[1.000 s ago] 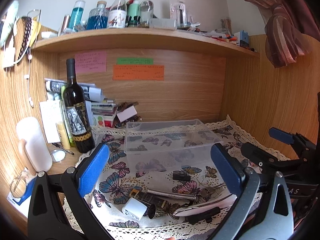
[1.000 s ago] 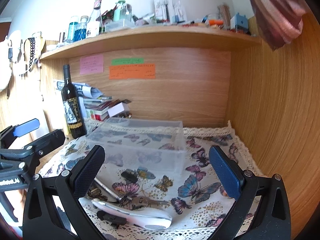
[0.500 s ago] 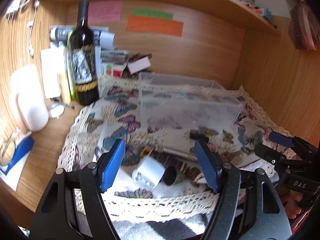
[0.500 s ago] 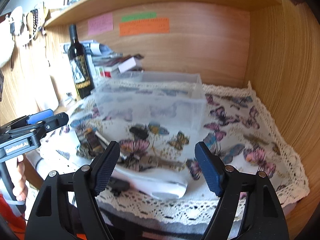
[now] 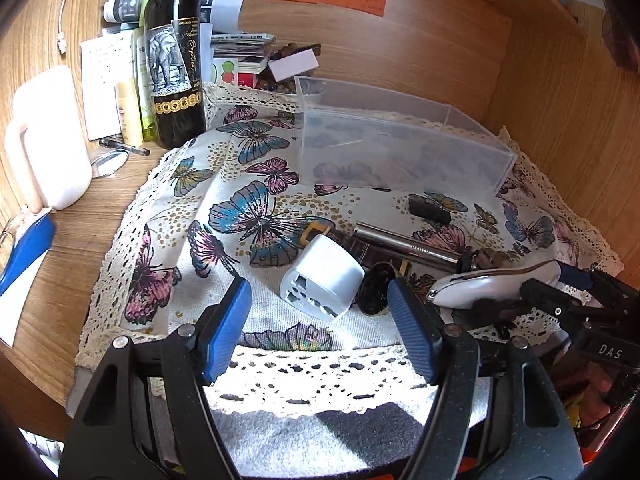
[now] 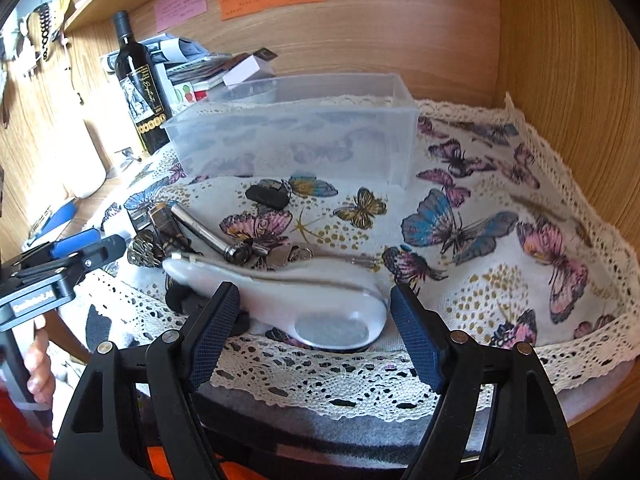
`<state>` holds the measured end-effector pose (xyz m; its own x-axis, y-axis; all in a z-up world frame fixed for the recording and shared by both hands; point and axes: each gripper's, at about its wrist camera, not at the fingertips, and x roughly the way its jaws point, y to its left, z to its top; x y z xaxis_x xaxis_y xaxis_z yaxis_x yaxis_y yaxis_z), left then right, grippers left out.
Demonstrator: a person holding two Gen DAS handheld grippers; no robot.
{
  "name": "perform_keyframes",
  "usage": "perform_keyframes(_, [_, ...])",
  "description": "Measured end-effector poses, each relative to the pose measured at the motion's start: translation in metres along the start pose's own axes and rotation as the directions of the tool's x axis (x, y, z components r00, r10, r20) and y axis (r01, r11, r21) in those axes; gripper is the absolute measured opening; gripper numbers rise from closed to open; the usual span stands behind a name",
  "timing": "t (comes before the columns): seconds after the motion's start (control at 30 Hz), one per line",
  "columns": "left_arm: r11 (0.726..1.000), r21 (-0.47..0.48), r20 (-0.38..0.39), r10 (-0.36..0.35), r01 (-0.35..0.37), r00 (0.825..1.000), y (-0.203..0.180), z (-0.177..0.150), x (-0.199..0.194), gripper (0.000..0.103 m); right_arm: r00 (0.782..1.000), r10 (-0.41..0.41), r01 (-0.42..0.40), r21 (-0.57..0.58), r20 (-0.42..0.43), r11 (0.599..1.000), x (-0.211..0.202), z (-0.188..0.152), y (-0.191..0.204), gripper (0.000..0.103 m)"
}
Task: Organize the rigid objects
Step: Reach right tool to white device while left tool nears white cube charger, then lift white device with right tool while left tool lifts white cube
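A clear plastic box (image 5: 400, 148) stands on the butterfly cloth, also in the right wrist view (image 6: 296, 128). In front of it lie a white plug adapter (image 5: 322, 278), a metal cylinder (image 5: 404, 242), a small black piece (image 5: 428, 209), keys (image 6: 280, 254) and a white, silver-edged tool (image 6: 304, 296). My left gripper (image 5: 320, 328) is open, its fingers either side of the adapter's near end, just short of it. My right gripper (image 6: 314, 328) is open, its fingers flanking the white tool's wide end.
A wine bottle (image 5: 174, 60), a white jug (image 5: 46, 140), papers and books stand at the back left. Wooden walls close the back and right. The cloth's lace edge (image 6: 320, 372) hangs over the desk's front.
Both grippers have dropped and tilted down toward the objects at the front of the cloth. Both sets of jaws have narrowed but remain open.
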<state>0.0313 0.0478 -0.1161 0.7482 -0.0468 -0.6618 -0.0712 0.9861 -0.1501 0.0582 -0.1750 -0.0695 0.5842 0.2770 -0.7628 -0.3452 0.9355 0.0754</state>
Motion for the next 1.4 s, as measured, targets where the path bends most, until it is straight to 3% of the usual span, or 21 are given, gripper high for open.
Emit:
perform_keyframes(0.23, [1.000,-0.012,0.016,-0.019,0.019,1.000,0.002,0.008,0.007,0.070,1.000,0.031,-0.031,0.038,0.001,0.999,0.012,0.004,-0.003,0.075])
perform_keyframes(0.43, [0.999,-0.006,0.018,-0.046,0.046,0.999,0.005,0.007,0.005,0.055,0.996,0.085,-0.085,0.076,0.006,0.993,0.021,0.010,-0.008,0.075])
perform_keyframes(0.5, [0.999,-0.001,0.010,-0.042,0.042,0.999,0.007,0.006,0.006,0.045,0.996,0.084,-0.085,0.077,0.016,0.993,0.022,0.012,-0.008,0.071])
perform_keyframes(0.57, [0.999,0.002,0.010,-0.050,0.050,0.999,0.008,0.005,0.007,0.045,0.996,0.090,-0.092,0.067,0.024,0.993,0.022,0.014,-0.006,0.059])
perform_keyframes(0.73, [0.999,0.014,0.020,-0.031,0.031,0.999,0.006,0.009,0.012,0.045,0.997,0.077,-0.078,0.037,0.014,0.996,0.024,0.018,0.001,0.054])
perform_keyframes(0.9, [0.999,0.049,0.033,-0.007,0.005,0.999,0.001,0.008,0.013,0.043,0.999,0.030,-0.034,-0.093,-0.044,0.995,0.022,0.018,0.014,0.053])
perform_keyframes(1.03, [0.998,0.052,0.041,-0.021,0.019,0.999,0.004,0.005,0.007,0.039,1.000,0.002,-0.006,-0.180,-0.020,0.984,0.015,0.028,0.023,0.068])
perform_keyframes(1.2, [0.999,0.052,0.047,-0.020,0.017,0.999,0.009,0.000,-0.002,0.038,0.997,0.037,-0.054,-0.305,-0.063,0.951,0.025,0.042,0.042,0.068])
perform_keyframes(1.3, [0.998,0.052,0.048,-0.021,0.019,0.999,0.012,-0.004,-0.005,0.038,0.995,-0.003,-0.037,-0.389,-0.101,0.920,0.039,0.043,0.054,0.066])
perform_keyframes(1.4, [0.998,0.051,0.046,-0.028,0.025,0.999,0.014,-0.005,-0.006,0.038,0.988,-0.031,-0.031,-0.393,-0.151,0.919,0.056,0.042,0.049,0.065])
